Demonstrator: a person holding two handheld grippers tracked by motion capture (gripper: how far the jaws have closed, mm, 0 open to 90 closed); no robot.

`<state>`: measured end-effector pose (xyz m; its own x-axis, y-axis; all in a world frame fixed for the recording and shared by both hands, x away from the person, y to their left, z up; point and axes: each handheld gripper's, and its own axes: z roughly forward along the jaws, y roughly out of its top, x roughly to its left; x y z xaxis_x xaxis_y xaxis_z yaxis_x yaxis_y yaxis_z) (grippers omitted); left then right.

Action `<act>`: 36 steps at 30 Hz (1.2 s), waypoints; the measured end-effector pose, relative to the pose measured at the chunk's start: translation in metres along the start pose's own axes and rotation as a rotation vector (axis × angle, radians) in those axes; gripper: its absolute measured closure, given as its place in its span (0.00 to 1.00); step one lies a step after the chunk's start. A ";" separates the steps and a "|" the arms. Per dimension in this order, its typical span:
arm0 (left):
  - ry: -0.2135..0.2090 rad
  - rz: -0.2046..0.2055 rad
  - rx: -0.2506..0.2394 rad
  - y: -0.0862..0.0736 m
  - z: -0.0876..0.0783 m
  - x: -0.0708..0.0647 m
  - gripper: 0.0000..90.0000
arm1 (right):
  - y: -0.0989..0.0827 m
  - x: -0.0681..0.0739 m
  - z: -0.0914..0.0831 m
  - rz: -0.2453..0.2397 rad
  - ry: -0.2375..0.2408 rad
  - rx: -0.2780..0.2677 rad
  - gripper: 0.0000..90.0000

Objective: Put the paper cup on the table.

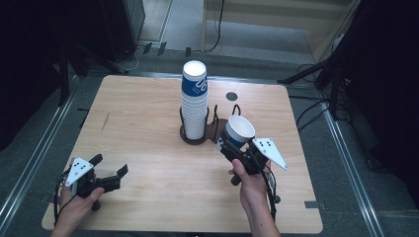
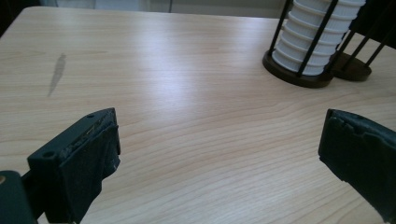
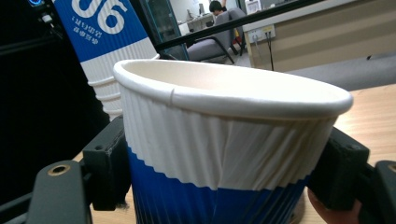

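Observation:
A tall stack of blue and white paper cups [image 1: 194, 101] stands in a dark wire holder [image 1: 197, 133] at the table's middle back. My right gripper [image 1: 232, 148] is shut on a single blue and white paper cup [image 1: 237, 131], held tilted just right of the holder; in the right gripper view that paper cup [image 3: 224, 154] sits squeezed between both jaws, its wall creased, with the cup stack [image 3: 109, 42] behind. My left gripper [image 1: 109, 165] stands open over the table's near left, nothing between its jaws. In the left gripper view the cup stack [image 2: 317, 37] is at upper right.
The wooden table [image 1: 148, 113] has a small dark hole [image 1: 231, 96] behind the holder and a grey smear [image 1: 105, 122] at its left. A second holder ring [image 2: 352, 65] stands beside the stack. Cables and dark stands surround the table on the floor.

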<state>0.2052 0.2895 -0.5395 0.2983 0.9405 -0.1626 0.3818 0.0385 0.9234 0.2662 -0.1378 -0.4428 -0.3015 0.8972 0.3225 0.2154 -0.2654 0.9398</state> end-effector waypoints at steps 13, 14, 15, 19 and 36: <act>0.051 -0.026 0.006 -0.005 -0.009 0.022 0.00 | 0.003 -0.024 0.001 -0.055 -0.067 -0.024 0.24; 0.054 -0.021 0.009 -0.006 -0.009 0.022 0.00 | 0.004 -0.026 0.002 -0.058 -0.070 -0.025 0.24; 0.057 -0.018 0.013 -0.006 -0.009 0.023 0.00 | 0.004 -0.028 0.002 -0.065 -0.077 -0.028 0.24; 0.065 -0.016 0.023 -0.008 -0.007 0.025 0.00 | 0.004 -0.035 0.005 -0.085 -0.091 -0.024 0.24; 0.081 -0.021 0.038 -0.010 -0.004 0.025 0.00 | 0.009 -0.072 0.019 -0.164 -0.181 -0.045 0.24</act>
<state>0.2052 0.3143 -0.5513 0.2186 0.9640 -0.1516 0.4204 0.0471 0.9061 0.3078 -0.1976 -0.4601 -0.1568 0.9771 0.1437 0.1346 -0.1230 0.9832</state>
